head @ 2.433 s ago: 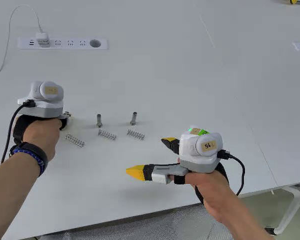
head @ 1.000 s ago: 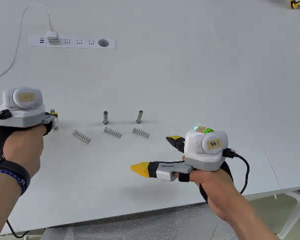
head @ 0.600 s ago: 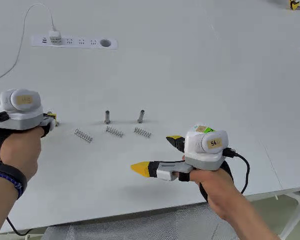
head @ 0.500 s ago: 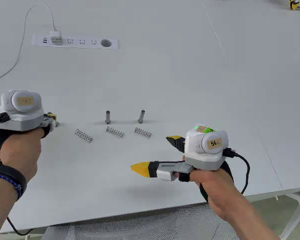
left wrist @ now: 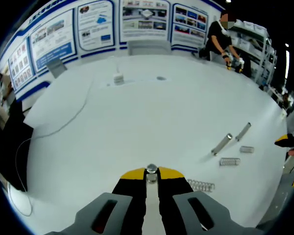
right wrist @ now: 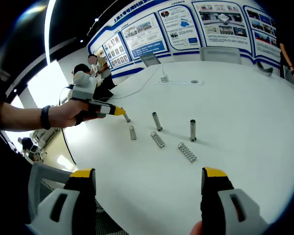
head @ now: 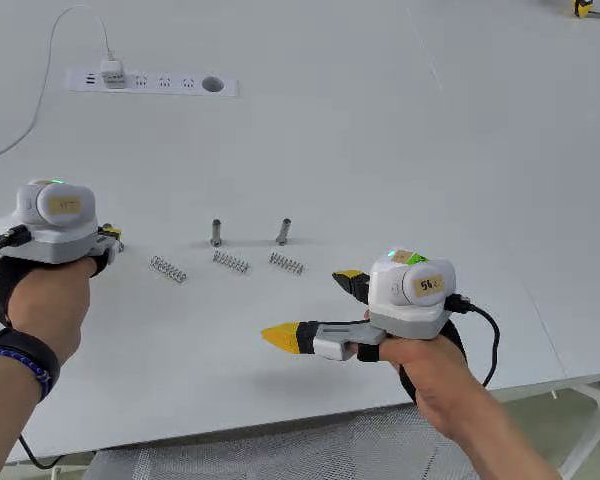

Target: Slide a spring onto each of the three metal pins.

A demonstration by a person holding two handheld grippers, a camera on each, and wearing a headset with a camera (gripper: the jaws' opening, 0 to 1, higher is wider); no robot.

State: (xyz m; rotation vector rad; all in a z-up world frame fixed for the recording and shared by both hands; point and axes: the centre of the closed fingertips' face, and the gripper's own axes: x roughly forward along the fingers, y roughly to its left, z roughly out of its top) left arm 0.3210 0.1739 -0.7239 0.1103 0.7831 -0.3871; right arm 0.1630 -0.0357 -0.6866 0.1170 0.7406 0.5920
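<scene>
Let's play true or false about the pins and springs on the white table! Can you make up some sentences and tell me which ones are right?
1. The right gripper is open. True.
2. The left gripper holds a spring. False: it is shut on a metal pin.
3. Two more pins stand on the table. True.
4. The three springs are already on pins. False: all three lie flat on the table, in front of the pins.
5. Nothing is plugged into the power strip. False: a white plug with a cable sits in it.
</scene>
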